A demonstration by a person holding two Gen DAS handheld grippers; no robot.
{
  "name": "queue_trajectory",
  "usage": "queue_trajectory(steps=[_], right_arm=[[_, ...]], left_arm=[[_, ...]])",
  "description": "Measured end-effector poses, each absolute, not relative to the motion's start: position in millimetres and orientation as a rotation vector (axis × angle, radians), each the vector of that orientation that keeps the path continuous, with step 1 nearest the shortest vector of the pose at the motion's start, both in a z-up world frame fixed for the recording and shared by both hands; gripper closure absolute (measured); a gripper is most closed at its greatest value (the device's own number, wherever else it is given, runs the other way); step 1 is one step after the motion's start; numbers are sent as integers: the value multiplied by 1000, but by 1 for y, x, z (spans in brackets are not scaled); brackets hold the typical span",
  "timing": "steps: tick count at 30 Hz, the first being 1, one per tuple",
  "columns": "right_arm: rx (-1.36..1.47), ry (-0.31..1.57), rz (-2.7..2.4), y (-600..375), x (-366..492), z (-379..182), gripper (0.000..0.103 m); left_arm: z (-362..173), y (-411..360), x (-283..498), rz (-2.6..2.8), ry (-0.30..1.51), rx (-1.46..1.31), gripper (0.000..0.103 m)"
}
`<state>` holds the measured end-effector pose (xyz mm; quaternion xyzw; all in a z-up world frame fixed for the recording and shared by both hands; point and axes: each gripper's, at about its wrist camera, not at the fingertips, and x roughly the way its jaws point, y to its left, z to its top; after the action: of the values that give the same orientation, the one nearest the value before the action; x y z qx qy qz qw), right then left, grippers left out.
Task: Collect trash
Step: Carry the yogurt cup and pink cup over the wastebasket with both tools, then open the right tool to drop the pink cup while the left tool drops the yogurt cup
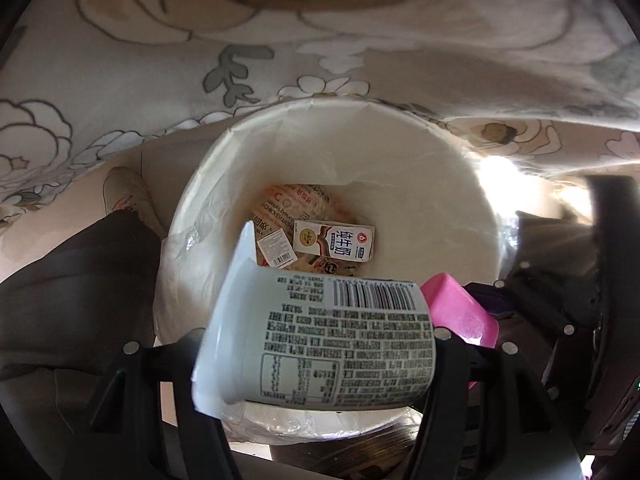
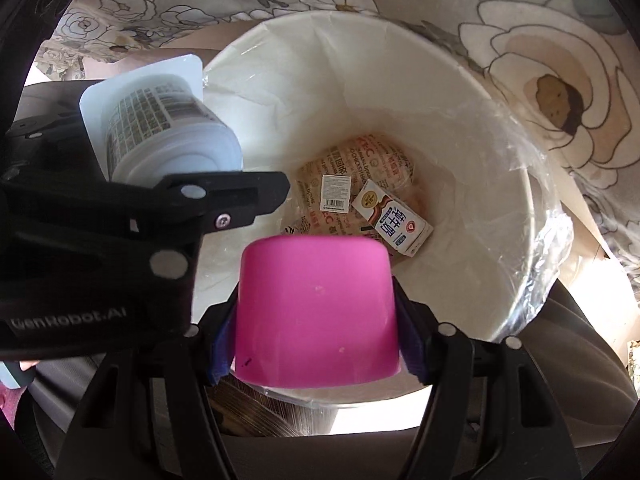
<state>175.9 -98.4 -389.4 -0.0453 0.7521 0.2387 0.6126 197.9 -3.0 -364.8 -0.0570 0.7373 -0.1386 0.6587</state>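
My left gripper (image 1: 316, 344) is shut on a white yogurt cup (image 1: 320, 340) with a printed label, held on its side above the near rim of a white lined bin (image 1: 460, 184). My right gripper (image 2: 316, 328) is shut on a pink cup (image 2: 316, 312), held over the same bin (image 2: 460, 92). The pink cup (image 1: 460, 312) shows just right of the yogurt cup in the left wrist view. The yogurt cup (image 2: 160, 120) and left gripper (image 2: 192, 204) show at left in the right wrist view. In the bin lie a milk carton (image 1: 334, 242) (image 2: 394, 216) and a printed paper wrapper (image 1: 288, 208) (image 2: 360, 168).
A floral tablecloth (image 1: 360, 40) (image 2: 540, 40) hangs behind and around the bin. A clear plastic liner (image 2: 548, 216) folds over the bin's rim. Dark furniture (image 1: 72, 280) stands left of the bin, and dark shapes (image 1: 600, 280) stand to its right.
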Motion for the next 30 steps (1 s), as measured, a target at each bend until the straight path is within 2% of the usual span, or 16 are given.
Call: queue_trajectory(steps=[11,23,30], right_arm=[[-41,1802,467,-102,179,-423,36],[-37,1833,433,-101,178,-434,35],[-31,1820,444,-104,176,-421,35]], left_arm=[[-391,-3,206,-299,1729,-154,40],[-392,-10,206,-285,1751,-149,37],[-387,-12,203,-301,1732,-142,29]])
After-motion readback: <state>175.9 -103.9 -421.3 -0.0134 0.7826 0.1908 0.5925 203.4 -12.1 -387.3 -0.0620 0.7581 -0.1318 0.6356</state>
